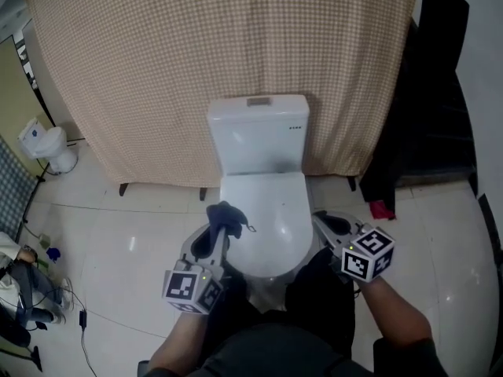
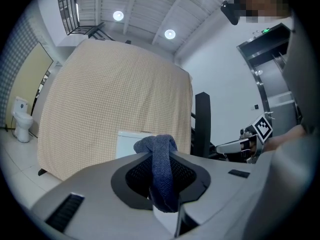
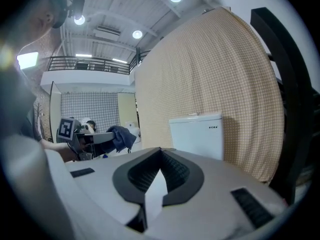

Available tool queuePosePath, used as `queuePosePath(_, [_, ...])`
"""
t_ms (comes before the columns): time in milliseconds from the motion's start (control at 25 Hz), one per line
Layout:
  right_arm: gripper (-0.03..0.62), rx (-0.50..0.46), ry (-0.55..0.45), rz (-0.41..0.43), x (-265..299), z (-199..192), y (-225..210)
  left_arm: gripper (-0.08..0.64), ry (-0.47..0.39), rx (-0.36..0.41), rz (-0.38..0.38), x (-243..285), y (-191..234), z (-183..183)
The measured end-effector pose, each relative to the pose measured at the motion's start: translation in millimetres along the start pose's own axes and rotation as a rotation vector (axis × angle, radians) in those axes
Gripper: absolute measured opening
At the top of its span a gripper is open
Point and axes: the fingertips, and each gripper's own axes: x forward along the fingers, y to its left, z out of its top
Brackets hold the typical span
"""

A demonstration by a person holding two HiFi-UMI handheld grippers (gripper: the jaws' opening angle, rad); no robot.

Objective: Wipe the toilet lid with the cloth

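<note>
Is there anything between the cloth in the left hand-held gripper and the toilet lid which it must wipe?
Nothing visible. The cloth, clamped in the left hand-held gripper, hangs over the left part of the closed toilet lid, whose top is bare. The right hand-held gripper is at the lid's right edge, aside from that path.

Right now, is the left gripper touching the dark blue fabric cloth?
Touching. The left gripper clamps the dark blue cloth between its jaws, plain in its own view.

White toilet (image 1: 263,144), with dark blue cloth (image 1: 225,214) at its 9 o'clock. Beige checked curtain (image 1: 157,69) at 12 o'clock; white tiled floor (image 1: 134,238).
</note>
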Motion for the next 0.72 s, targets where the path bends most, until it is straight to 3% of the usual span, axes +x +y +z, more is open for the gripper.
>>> queuePosePath(320, [0.005, -0.017, 0.007, -0.032, 15, 2, -14, 0.063, 0.015, -0.004, -0.027, 29, 5, -16])
queuePosePath(720, [0.005, 0.028, 0.037, -0.074, 44, -22, -58, 0.063, 0.048, 0.033, 0.008, 83, 5, -51])
